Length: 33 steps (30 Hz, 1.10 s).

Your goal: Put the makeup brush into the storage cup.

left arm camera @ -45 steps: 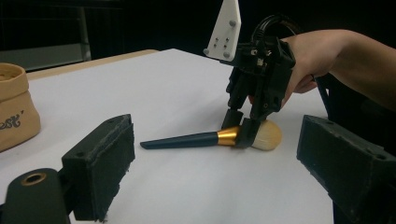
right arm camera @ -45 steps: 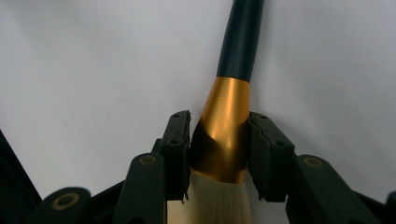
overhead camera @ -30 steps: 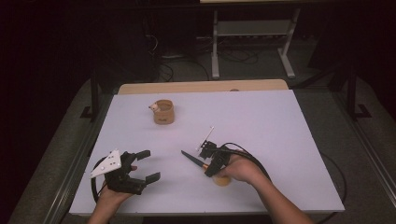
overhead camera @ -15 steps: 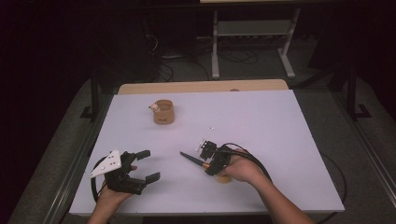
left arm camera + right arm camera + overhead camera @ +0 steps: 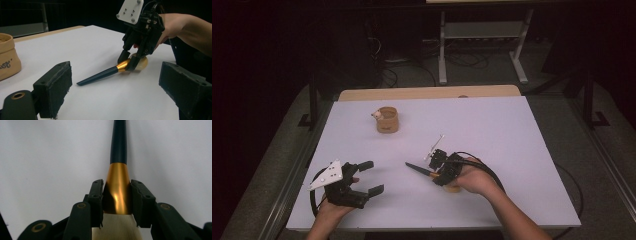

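Note:
A makeup brush [image 5: 417,169] with a dark handle, gold ferrule and pale bristles lies low over the white table [image 5: 512,130], handle pointing left. My right gripper [image 5: 436,175] is shut on the gold ferrule [image 5: 117,177], one jaw on each side, with the bristles [image 5: 116,227] fanning out behind the jaws. In the left gripper view the brush [image 5: 100,76] slopes down until its tip meets the table, held by the right gripper [image 5: 130,61]. My left gripper [image 5: 371,177] stands open at the front left with nothing between its pads [image 5: 53,87].
A small tan fabric cup [image 5: 387,120] with something pale at its rim stands at the back left of the table; it shows as the tan cup [image 5: 6,60] in the left gripper view. A black cable [image 5: 492,172] loops around the right hand. Beyond the table is dark floor and a metal stand [image 5: 482,35].

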Motion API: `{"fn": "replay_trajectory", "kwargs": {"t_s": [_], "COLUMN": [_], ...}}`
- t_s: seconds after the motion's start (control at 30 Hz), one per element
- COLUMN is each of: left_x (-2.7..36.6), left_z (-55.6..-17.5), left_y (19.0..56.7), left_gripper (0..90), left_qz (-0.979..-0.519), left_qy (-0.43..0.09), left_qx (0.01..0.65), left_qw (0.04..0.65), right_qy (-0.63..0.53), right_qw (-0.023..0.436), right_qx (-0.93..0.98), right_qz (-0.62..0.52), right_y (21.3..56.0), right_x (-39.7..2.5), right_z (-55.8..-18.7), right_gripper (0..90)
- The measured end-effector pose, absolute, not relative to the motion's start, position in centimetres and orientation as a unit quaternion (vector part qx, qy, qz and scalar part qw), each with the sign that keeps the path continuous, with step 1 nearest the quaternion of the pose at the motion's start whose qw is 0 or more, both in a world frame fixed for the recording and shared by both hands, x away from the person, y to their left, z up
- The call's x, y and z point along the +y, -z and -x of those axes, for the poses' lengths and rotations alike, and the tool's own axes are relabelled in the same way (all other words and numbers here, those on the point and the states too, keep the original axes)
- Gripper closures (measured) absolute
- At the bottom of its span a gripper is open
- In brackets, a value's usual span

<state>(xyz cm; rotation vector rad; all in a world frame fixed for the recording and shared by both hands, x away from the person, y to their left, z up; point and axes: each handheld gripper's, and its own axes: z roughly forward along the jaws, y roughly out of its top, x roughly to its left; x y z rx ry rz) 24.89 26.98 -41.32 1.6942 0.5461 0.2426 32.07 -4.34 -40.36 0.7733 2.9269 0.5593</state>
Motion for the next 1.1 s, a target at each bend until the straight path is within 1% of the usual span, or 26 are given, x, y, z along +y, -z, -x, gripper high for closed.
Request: {"fn": "replay_trajectory", "kwargs": {"t_s": [0.43, 0.6, 0.73, 0.87, 1.0, 1.1], "left_x": [26.6, 26.3, 26.0, 25.9, 25.6, 25.1], "left_z": [-25.3, -25.7, -26.1, -26.5, -27.1, -27.5], "left_y": [40.9, 40.4, 39.6, 39.2, 38.8, 38.3], "left_gripper": [10.8, 10.8, 10.8, 10.9, 10.9, 10.9], "left_qz": [-0.749, -0.761, -0.777, -0.777, -0.793, -0.805], "left_qy": [-0.103, -0.094, -0.096, -0.090, -0.087, -0.074], "left_qx": [0.230, 0.225, 0.212, 0.208, 0.188, 0.179], "left_qw": [0.612, 0.601, 0.586, 0.587, 0.573, 0.560], "right_qy": [-0.217, -0.231, -0.241, -0.246, -0.239, -0.234], "right_qw": [0.031, 0.026, 0.034, 0.030, 0.027, 0.029], "right_qx": [0.945, 0.944, 0.946, 0.948, 0.953, 0.956], "right_qz": [-0.244, -0.232, -0.212, -0.198, -0.186, -0.175], "right_y": [38.6, 37.7, 37.2, 36.7, 36.4, 35.8], "right_x": [-6.0, -6.8, -7.4, -7.7, -7.7, -8.0], "right_z": [-32.5, -32.4, -32.1, -31.7, -31.5, -31.4], "right_gripper": [63.4, 63.4, 63.4, 63.4, 63.4, 63.5]}}
